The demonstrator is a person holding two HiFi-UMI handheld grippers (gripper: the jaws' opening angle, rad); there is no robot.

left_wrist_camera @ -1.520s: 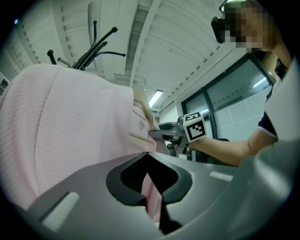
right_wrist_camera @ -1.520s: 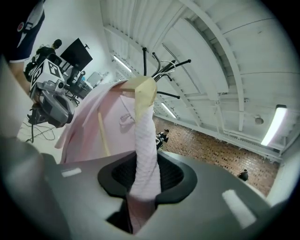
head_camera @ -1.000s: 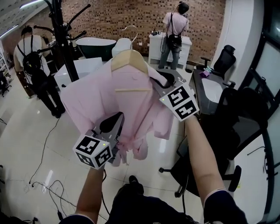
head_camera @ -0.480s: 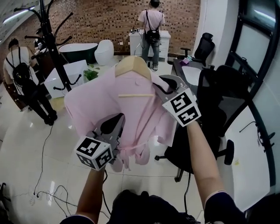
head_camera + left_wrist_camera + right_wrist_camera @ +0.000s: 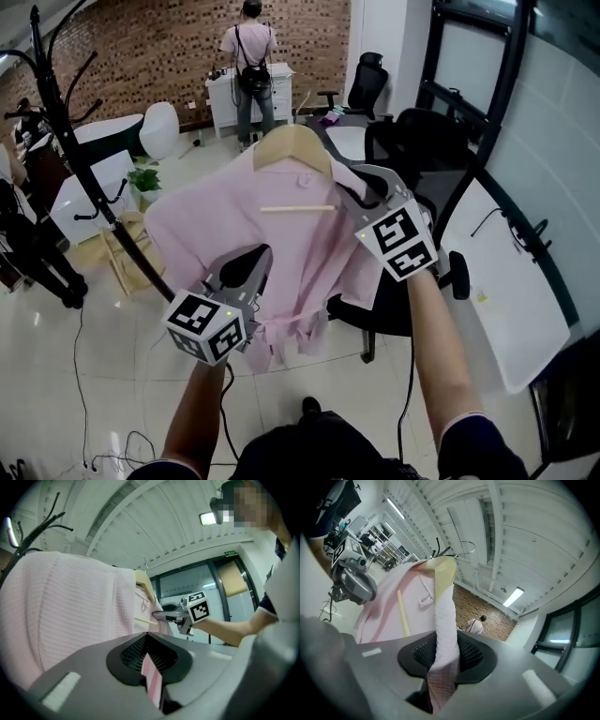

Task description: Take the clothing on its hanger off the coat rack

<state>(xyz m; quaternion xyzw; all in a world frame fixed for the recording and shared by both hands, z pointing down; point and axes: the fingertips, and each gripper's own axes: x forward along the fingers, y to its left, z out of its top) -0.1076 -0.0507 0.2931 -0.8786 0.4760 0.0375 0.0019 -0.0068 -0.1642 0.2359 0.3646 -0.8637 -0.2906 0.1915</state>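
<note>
A pink garment [image 5: 272,234] hangs on a wooden hanger [image 5: 292,145] in mid-air, apart from the black coat rack [image 5: 70,155] at the left. My left gripper [image 5: 253,261] is shut on the garment's lower front; a strip of pink fabric [image 5: 152,679] is pinched between its jaws. My right gripper [image 5: 354,185] is shut on the fabric-covered right shoulder of the hanger [image 5: 444,616]. The hanger's metal hook [image 5: 465,548] stands free in the air. Each gripper shows in the other's view: the right gripper [image 5: 161,616], the left gripper [image 5: 363,595].
Black office chairs [image 5: 412,155] stand just behind the garment, with a white desk [image 5: 502,281] to the right. A person [image 5: 248,52] stands at a white cabinet by the far brick wall. Cables [image 5: 84,394] lie on the shiny floor at the lower left.
Both grippers have carried the garment on its hanger to the right, away from the coat rack, which now stands farther left. The chairs and desk have come closer behind it.
</note>
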